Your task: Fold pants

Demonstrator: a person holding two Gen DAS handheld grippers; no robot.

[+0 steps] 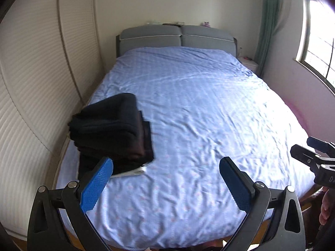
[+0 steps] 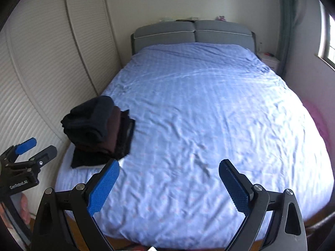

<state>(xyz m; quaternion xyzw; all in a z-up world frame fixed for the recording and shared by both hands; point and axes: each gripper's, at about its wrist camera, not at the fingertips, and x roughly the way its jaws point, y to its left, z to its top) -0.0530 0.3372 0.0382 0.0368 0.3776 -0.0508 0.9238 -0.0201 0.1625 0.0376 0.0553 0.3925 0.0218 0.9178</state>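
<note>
A stack of folded dark pants (image 1: 113, 131) lies on the left edge of the blue bedsheet (image 1: 199, 115); it also shows in the right wrist view (image 2: 98, 129). The top piece is black, with a brown one and more black ones under it. My left gripper (image 1: 166, 167) is open and empty, held above the foot of the bed, just right of the stack. My right gripper (image 2: 169, 167) is open and empty over the bare sheet (image 2: 209, 115). Each gripper shows at the edge of the other's view: the right gripper (image 1: 301, 148) and the left gripper (image 2: 39, 146).
A white slatted wardrobe (image 1: 31, 83) runs close along the bed's left side. A grey headboard (image 1: 178, 36) stands at the far end. A white nightstand (image 2: 270, 61), a green curtain (image 1: 266, 25) and a window (image 1: 320, 41) are at the right.
</note>
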